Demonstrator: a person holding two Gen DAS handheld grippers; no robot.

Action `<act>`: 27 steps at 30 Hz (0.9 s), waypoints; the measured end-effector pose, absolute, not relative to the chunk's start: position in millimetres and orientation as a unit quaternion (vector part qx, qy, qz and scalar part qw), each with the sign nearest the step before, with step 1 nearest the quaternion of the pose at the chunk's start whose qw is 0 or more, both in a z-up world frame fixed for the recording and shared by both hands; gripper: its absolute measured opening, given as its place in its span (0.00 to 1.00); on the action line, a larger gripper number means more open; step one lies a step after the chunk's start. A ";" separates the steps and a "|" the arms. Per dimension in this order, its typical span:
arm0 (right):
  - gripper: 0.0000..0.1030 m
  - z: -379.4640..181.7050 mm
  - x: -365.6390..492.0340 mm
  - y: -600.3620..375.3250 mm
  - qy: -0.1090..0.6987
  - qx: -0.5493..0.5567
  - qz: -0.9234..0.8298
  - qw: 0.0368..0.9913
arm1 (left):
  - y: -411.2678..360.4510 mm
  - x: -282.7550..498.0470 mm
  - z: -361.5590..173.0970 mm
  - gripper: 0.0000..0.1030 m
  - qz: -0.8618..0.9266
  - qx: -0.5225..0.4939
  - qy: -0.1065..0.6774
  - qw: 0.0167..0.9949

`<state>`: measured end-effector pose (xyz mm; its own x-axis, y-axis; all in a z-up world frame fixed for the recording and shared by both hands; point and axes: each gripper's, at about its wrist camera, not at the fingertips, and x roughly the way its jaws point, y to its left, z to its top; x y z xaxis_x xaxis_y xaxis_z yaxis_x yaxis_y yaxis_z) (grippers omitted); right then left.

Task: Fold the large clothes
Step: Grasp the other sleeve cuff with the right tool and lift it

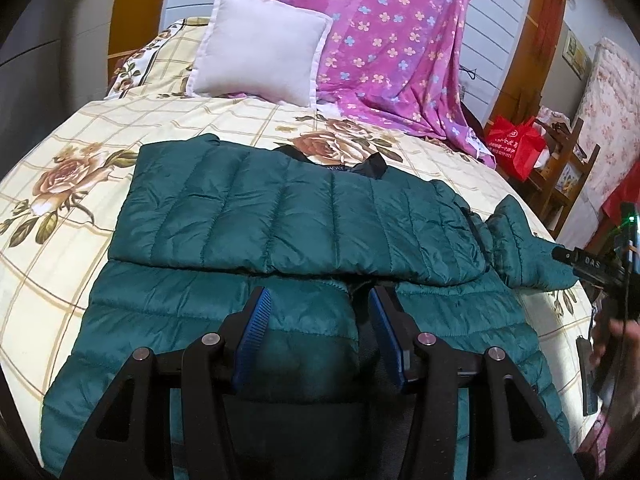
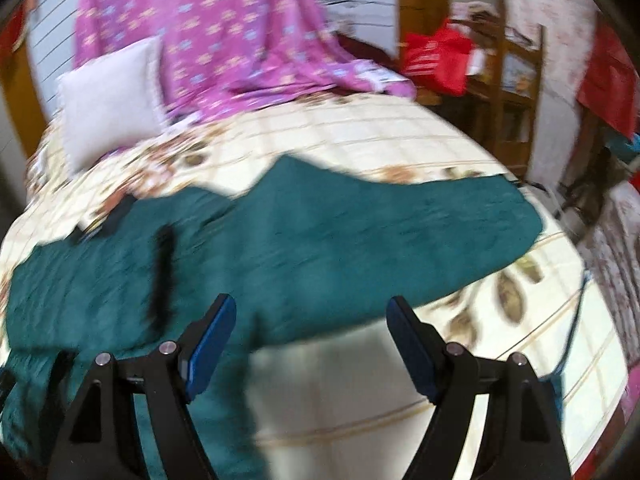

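Observation:
A dark green quilted puffer jacket lies spread on the bed, one sleeve folded across its body. My left gripper is open just above the jacket's near front, with green fabric between its blue pads but not pinched. The other sleeve points right. In the blurred right wrist view the jacket stretches across the bed, sleeve end at right. My right gripper is open and empty above the sleeve's near edge; it also shows at the right edge of the left wrist view.
The bed has a cream floral quilt. A white pillow and a purple flowered sheet lie at the head. A red bag and a wooden shelf stand beside the bed on the right.

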<state>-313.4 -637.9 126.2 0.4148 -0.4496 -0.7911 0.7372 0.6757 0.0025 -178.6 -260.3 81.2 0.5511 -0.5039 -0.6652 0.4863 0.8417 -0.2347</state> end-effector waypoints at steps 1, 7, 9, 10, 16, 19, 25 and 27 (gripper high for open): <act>0.79 123.7 -317.2 -652.6 0.401 0.182 -0.374 0.816 | -259.7 -178.5 81.5 0.31 -0.281 -0.012 0.381 0.881; 0.80 101.4 -348.9 -739.7 0.386 0.210 -0.456 0.774 | -256.5 -176.6 80.7 0.31 -0.278 -0.014 0.384 0.880; 0.80 94.2 -361.0 -769.1 0.377 0.224 -0.483 0.758 | -255.9 -175.4 79.2 0.31 -0.276 -0.015 0.387 0.880; 0.80 90.9 -364.4 -778.9 0.374 0.231 -0.490 0.753 | -255.7 -175.1 78.3 0.31 -0.275 -0.015 0.388 0.879; 0.80 62.8 -386.7 -847.1 0.366 0.276 -0.538 0.707 | -255.9 -173.2 74.1 0.31 -0.269 -0.008 0.390 0.881; 0.80 53.8 -398.6 -867.9 0.346 0.304 -0.553 0.694 | -255.4 -171.1 73.4 0.31 -0.265 -0.007 0.389 0.883; 0.78 43.1 -405.3 -884.4 0.331 0.314 -0.550 0.700 | -252.6 -165.1 67.4 0.31 -0.253 -0.011 0.397 0.882; 0.62 44.9 -403.1 -883.8 0.327 0.310 -0.538 0.713 | -252.8 -164.4 65.8 0.31 -0.251 -0.010 0.399 0.882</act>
